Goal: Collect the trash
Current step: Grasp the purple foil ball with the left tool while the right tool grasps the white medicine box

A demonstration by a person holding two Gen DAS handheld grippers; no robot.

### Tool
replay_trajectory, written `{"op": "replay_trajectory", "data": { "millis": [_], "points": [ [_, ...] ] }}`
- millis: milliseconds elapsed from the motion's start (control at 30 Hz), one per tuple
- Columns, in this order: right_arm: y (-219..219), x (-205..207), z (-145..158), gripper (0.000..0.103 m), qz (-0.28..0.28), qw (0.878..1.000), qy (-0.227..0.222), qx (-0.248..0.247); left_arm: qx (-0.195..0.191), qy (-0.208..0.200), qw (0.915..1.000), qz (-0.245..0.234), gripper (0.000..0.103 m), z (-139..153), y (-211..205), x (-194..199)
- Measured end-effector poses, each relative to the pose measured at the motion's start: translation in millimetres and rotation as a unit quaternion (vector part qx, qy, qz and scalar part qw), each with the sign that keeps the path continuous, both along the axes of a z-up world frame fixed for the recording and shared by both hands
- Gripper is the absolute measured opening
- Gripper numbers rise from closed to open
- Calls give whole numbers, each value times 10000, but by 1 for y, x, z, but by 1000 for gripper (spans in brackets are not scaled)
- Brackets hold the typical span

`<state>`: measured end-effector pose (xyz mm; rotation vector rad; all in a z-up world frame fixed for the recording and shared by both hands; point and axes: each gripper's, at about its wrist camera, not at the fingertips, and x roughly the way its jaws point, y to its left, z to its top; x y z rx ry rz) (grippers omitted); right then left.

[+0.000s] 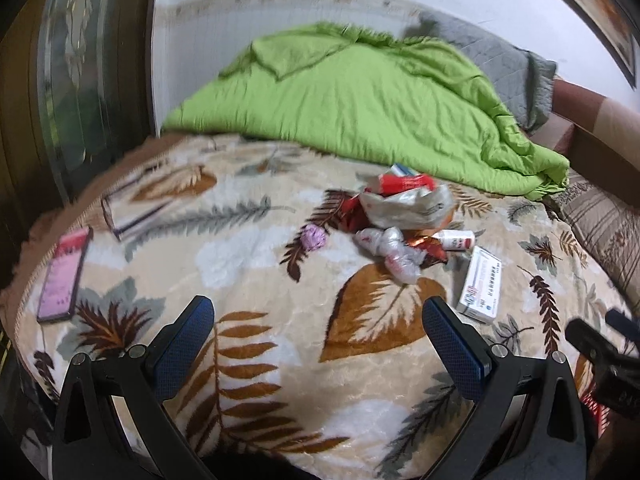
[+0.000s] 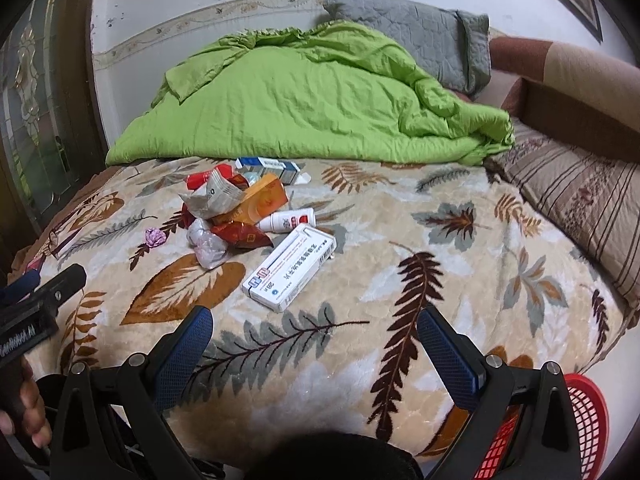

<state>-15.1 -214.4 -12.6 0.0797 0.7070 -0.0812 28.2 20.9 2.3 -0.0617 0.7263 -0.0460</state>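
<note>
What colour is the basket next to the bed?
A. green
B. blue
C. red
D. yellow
C: the basket at the bed's near edge, by the right gripper, is red mesh plastic.

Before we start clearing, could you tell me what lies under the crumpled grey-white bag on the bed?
Under the crumpled bag an orange box and red wrappers stick out; whatever lies directly beneath it is covered.
</note>
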Motion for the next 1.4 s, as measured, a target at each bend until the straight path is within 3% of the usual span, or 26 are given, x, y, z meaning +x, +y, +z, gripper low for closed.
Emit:
{"op": "replay_trajectory", "data": {
  "millis": [167,233,300,400,533,667,767,833,1000,1233,1400],
  "points": [
    [-3,4,-4,102,67,9998,101,160,-519,638,9966,-39,101,-10,23,41],
    [-5,6,-6,100,98,9995,148,259,-521,783,9956,-47,82,-14,26,59],
    [-8,8,-8,99,110,9991,203,359,-578,947,9937,-135,71,-19,25,75],
    [-10,10,-10,98,133,9986,247,456,-767,1176,9899,-208,67,-30,25,103],
    [-11,11,-13,97,181,9979,282,561,-675,1437,9870,-250,43,-46,19,138],
    [-13,14,-16,95,207,9969,358,674,-494,1623,9854,-158,41,-62,15,165],
    [-14,16,-17,94,227,9962,406,741,-457,1638,9853,-154,34,-74,12,180],
    [-15,20,-19,93,240,9951,491,827,-427,1624,9857,-129,23,-82,10,186],
    [-22,46,-20,93,208,9904,656,1195,-486,1355,9894,-170,22,-82,8,184],
    [-22,120,-44,93,-148,9782,1299,1616,-482,1066,9931,-118,22,-71,11,169],
    [-8,150,-65,93,-348,9786,1608,1234,-398,860,9953,-211,22,-62,6,161]
  ]
}}
